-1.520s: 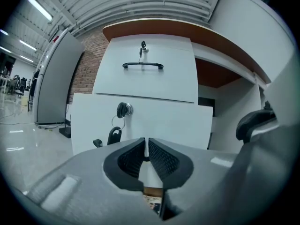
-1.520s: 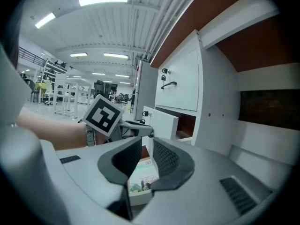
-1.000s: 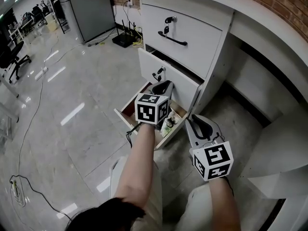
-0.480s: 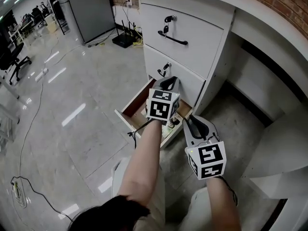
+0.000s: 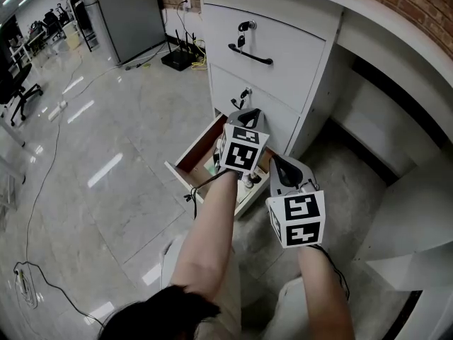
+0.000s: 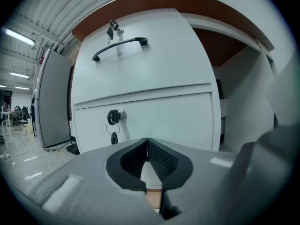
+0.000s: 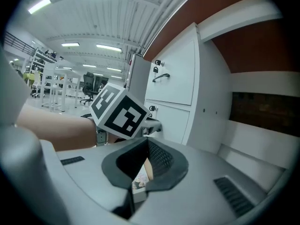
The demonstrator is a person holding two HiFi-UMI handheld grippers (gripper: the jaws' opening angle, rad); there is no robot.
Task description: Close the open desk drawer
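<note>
Open drawer [image 5: 200,149]: 1, lowest | closed drawers [image 5: 276,42]: 2, above it

At centre frame the bottom drawer [image 5: 195,151] stands open below two shut drawers [image 5: 283,55]. The left gripper [image 5: 248,115] is over it. The right gripper [image 5: 283,167], just to its right, has just closed its jaws, empty.

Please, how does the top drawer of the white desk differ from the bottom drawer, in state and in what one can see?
The top drawer is shut, flush with the desk; the bottom drawer is pulled out over the floor. The top drawer shows its front, with a black handle and a key in its lock; the bottom drawer shows its brown inside and small things, but no handle. Both are white outside.
</note>
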